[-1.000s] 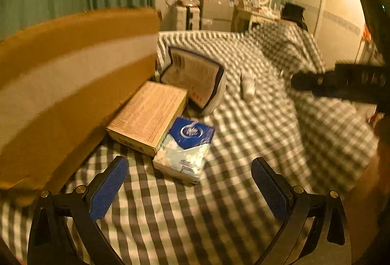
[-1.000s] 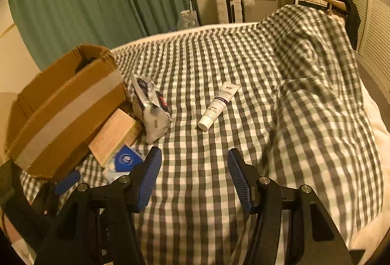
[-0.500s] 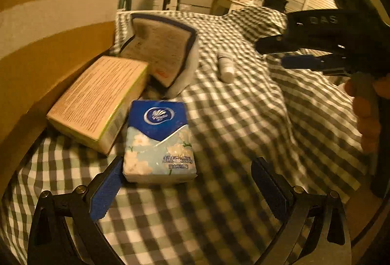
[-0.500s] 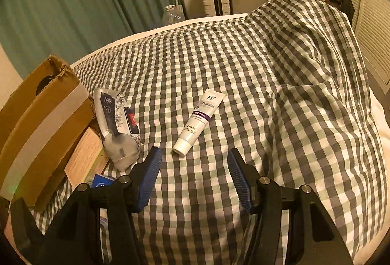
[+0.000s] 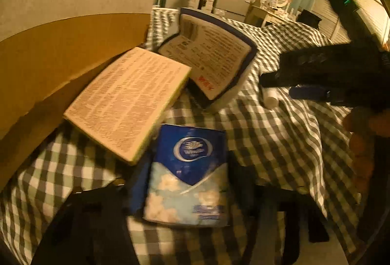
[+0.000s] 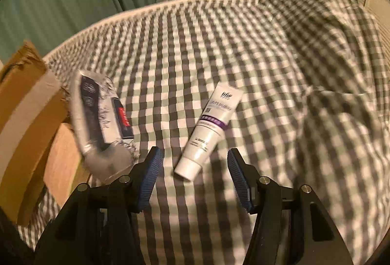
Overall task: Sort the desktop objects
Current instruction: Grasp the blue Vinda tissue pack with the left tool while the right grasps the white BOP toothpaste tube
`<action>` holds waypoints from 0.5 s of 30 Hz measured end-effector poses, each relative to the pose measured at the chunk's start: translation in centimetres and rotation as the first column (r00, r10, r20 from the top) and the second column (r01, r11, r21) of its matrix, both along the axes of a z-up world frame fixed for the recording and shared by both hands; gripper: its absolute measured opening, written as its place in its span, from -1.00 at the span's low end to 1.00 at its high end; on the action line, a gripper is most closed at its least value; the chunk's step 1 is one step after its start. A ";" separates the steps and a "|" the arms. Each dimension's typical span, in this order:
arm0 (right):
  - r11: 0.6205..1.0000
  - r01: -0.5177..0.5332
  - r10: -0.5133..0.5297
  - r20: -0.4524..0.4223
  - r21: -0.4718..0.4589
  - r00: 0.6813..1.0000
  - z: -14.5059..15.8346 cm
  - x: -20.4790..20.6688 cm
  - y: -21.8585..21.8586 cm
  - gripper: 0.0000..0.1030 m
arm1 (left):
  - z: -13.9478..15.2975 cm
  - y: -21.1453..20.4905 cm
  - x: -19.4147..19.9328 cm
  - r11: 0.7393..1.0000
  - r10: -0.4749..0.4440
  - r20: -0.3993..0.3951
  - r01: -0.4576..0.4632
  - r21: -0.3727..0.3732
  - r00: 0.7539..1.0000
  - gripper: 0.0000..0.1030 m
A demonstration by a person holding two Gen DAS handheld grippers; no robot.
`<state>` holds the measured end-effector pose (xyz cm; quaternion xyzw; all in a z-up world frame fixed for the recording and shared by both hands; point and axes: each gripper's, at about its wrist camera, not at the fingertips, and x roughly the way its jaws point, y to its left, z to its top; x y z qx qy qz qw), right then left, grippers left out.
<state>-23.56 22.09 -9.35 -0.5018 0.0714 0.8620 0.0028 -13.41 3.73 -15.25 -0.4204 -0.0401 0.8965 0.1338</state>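
My left claw point(image 5: 187, 194) is closing around the tissue pack point(image 5: 189, 174) on the checked bed point(image 5: 280, 143) — pads blurred, contact unclear; my right claw point(image 6: 193, 179) gapes, empty, astride the white tube point(image 6: 209, 131).

We are viewing from two fisheye cameras, each looking steeply down along its gripper's fingers at a checked bedspread point(image 6: 243, 50). The left wrist view is sitting close over a tissue pack point(image 5: 190, 174); the right wrist view is facing a white tube point(image 6: 209, 128). Both are sharing the cardboard box point(image 5: 61, 28) (left edge in each) and the far furniture.
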 end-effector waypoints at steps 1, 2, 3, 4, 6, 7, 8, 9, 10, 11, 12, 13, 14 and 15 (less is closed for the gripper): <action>1.000 0.002 -0.002 0.014 0.001 1.000 -0.6 -0.4 -0.1 0.05 | 0.0 -0.3 0.1 1.000 -0.006 0.003 0.006 0.013 1.000 0.04; 1.000 0.004 -0.005 0.026 0.008 1.000 -1.0 -0.7 -0.2 -0.12 | 0.1 -0.4 0.2 1.000 -0.014 0.002 0.014 0.015 1.000 0.04; 1.000 0.010 -0.010 0.035 0.021 0.999 -1.5 -0.9 -0.2 -0.31 | 0.1 -0.4 0.3 1.000 -0.019 -0.001 0.019 0.010 1.000 0.03; 0.999 0.014 -0.015 0.030 0.034 0.999 -1.7 -0.9 -0.1 -0.36 | 0.1 -0.4 0.4 1.000 -0.022 -0.004 0.022 0.003 1.000 0.03; 0.999 0.014 -0.014 0.023 0.035 1.000 -1.6 -0.3 0.2 -0.56 | 0.2 -0.6 0.6 1.000 -0.025 -0.009 0.025 0.003 1.000 0.03; 1.000 0.014 -0.015 0.025 0.025 1.000 -1.5 0.1 0.4 -0.57 | 0.2 -0.7 0.7 1.000 -0.026 -0.011 0.026 0.004 1.000 0.02; 1.000 0.018 -0.019 0.026 0.014 0.999 -1.5 0.7 0.6 -0.57 | 0.2 -0.9 0.8 1.000 -0.026 -0.012 0.026 0.005 1.000 0.01; 1.000 0.021 -0.021 0.027 0.000 0.999 -1.4 1.6 0.9 -0.57 | 0.3 -0.9 0.8 1.000 -0.026 -0.012 0.026 0.007 1.000 0.01; 1.000 0.021 -0.021 0.029 -0.006 0.999 -1.3 2.5 1.1 -0.57 | 0.5 -1.2 1.1 1.000 -0.024 -0.012 0.024 0.015 1.000 0.01; 1.000 0.020 -0.020 0.032 -0.010 0.999 -1.2 3.5 1.3 -0.57 | 0.7 -1.3 1.3 0.999 -0.023 -0.015 0.023 0.026 1.000 0.01; 1.000 0.019 -0.018 0.034 -0.022 0.999 -0.9 4.8 1.4 -0.57 | 0.9 -1.5 1.6 0.999 -0.025 -0.016 0.026 0.041 1.000 0.01; 0.999 0.015 -0.014 0.031 -0.036 0.999 -0.6 5.8 1.5 -0.57 | 1.1 -1.6 1.9 0.999 -0.026 -0.018 0.027 0.046 0.999 0.01; 0.999 0.011 -0.010 0.024 -0.048 1.000 -0.3 6.8 1.5 -0.57 | 1.4 -1.6 2.3 0.998 -0.029 -0.025 0.030 0.046 0.999 0.01; 0.998 0.003 -0.002 0.012 -0.066 1.000 0.3 8.3 1.5 -0.57 | 1.7 -1.6 2.7 0.998 -0.035 -0.031 0.036 0.045 0.999 0.01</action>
